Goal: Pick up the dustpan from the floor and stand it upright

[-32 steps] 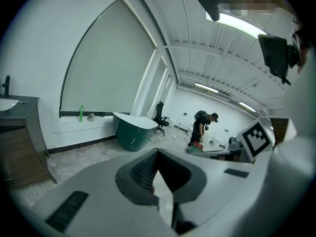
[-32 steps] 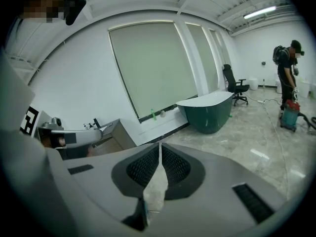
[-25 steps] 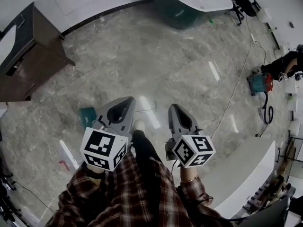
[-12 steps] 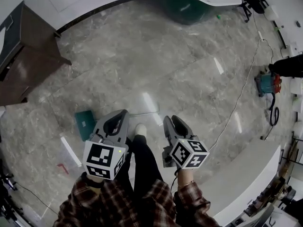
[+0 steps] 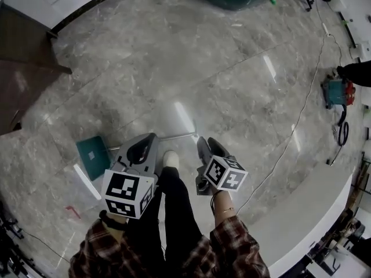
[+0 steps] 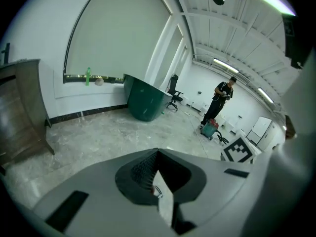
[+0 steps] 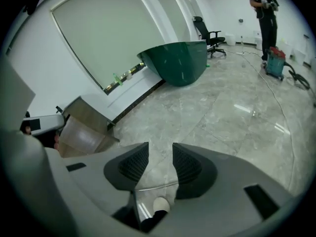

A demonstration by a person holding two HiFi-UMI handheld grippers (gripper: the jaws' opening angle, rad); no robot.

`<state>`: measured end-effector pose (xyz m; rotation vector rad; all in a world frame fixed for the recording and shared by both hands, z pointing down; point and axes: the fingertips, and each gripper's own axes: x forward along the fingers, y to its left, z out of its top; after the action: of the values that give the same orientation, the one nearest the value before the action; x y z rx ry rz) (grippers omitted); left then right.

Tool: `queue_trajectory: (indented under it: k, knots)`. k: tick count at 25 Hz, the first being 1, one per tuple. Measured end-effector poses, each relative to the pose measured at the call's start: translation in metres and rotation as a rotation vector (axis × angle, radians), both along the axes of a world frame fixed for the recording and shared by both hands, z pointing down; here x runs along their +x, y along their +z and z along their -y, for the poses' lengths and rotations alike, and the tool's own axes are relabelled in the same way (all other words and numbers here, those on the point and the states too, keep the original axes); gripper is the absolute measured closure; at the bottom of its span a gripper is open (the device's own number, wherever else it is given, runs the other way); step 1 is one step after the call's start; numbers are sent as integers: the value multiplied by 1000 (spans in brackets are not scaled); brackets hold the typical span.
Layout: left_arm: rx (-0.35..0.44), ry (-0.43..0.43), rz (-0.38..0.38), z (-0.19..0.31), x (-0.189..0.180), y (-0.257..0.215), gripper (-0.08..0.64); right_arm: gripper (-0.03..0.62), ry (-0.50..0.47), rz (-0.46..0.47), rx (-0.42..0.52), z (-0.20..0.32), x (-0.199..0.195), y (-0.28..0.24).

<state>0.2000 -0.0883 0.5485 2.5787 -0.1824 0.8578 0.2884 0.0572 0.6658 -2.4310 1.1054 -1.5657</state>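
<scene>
Opening the empty fingers of my right gripper, those of my left gripper pressed together, I fear the dustpan rolling off by its thin handle.

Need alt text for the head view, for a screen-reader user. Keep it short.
Seen from above, a teal plastic dustpan with a long metal handle lies flat on the grey marble floor, just ahead of a person's white shoe. The left gripper hovers shut over the handle; the right gripper, jaws opening and empty, hangs beside the handle's end.
</scene>
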Motion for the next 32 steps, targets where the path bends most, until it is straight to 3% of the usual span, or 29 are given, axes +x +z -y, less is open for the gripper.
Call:
queue_trajectory:
  k: [5, 14, 24, 32]
  knots:
    - [-48, 24, 62, -18, 7, 101, 560, 453, -92, -8, -72, -10, 10, 90]
    - [-51, 64, 112, -15, 32, 258, 560, 453, -134, 15, -134, -20, 28, 249]
    - [-37, 73, 112, 14, 56, 377, 560, 453, -122, 45, -197, -42, 56, 387]
    - [-14, 74, 151, 38, 60, 454, 560, 453, -137, 60, -237, -54, 74, 468]
